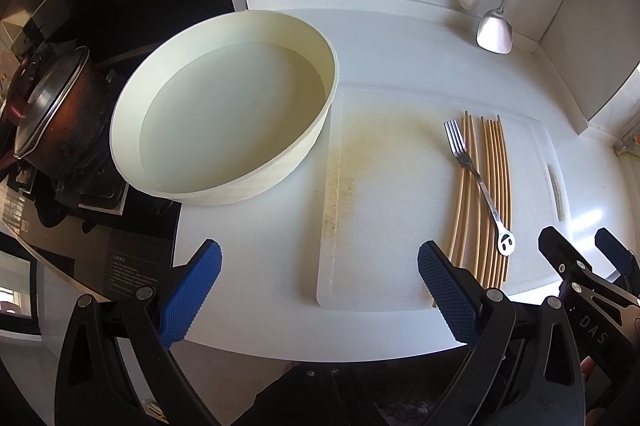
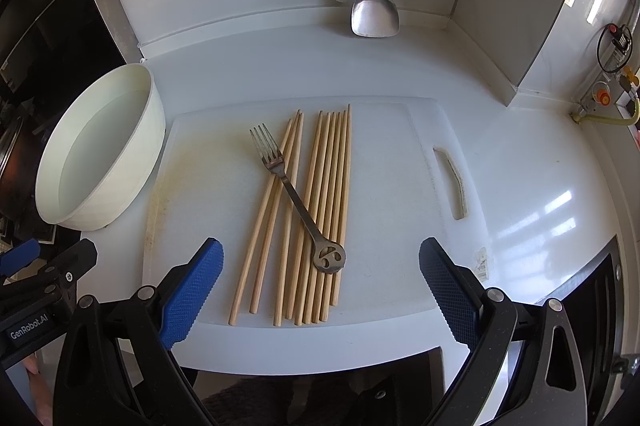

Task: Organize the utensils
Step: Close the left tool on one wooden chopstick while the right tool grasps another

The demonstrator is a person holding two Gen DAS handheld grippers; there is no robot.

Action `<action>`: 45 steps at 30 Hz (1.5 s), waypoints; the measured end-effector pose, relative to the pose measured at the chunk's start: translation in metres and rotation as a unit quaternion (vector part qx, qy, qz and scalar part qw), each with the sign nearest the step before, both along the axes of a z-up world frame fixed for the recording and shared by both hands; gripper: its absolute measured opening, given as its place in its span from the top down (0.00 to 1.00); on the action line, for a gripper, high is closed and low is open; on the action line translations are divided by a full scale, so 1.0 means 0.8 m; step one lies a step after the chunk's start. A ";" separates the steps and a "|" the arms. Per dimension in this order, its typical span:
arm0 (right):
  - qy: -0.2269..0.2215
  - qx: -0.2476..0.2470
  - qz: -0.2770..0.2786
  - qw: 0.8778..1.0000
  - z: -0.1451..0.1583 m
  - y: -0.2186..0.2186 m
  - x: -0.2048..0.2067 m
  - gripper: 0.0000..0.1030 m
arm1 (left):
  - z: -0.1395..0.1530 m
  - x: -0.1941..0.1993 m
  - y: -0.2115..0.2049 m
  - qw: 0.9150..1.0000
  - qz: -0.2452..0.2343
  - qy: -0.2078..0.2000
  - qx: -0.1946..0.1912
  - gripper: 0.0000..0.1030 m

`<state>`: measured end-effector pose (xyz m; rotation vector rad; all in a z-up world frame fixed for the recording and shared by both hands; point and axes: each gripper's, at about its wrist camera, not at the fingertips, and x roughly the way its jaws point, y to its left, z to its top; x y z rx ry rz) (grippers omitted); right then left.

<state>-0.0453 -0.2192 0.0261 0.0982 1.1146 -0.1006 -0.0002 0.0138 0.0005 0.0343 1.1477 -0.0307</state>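
**Utensils not yet sorted**

Nothing is seen to be organized. The fork (image 2: 294, 191) lies slantwise across the chopsticks (image 2: 320, 214) on the cutting board (image 2: 400, 246), beside the empty basin (image 1: 224, 105) on the surface. Both the left tongs (image 1: 320, 290) and right tongs (image 2: 320, 290) are held wide, empty. "GenRobot.AI" and "DAS" can be read on them.

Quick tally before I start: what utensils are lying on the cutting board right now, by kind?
Chopsticks: 10, lying roughly parallel
Fork: 1, lying diagonally across the chopsticks
Total on the cutting board: 11
The bowl beside the board holds no utensils.
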 end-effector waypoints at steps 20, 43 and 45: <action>-0.031 0.045 -0.090 0.994 -0.056 -0.075 -0.047 0.09 | -0.052 0.026 -0.041 0.993 -0.111 -0.025 -0.024 0.06; -0.092 0.043 0.005 0.995 -0.125 -0.120 0.041 0.09 | -0.108 0.016 -0.078 0.992 -0.013 -0.115 -0.047 0.06; -0.093 0.040 0.000 0.995 -0.126 -0.120 0.041 0.09 | -0.113 0.018 -0.080 0.992 -0.016 -0.117 -0.047 0.06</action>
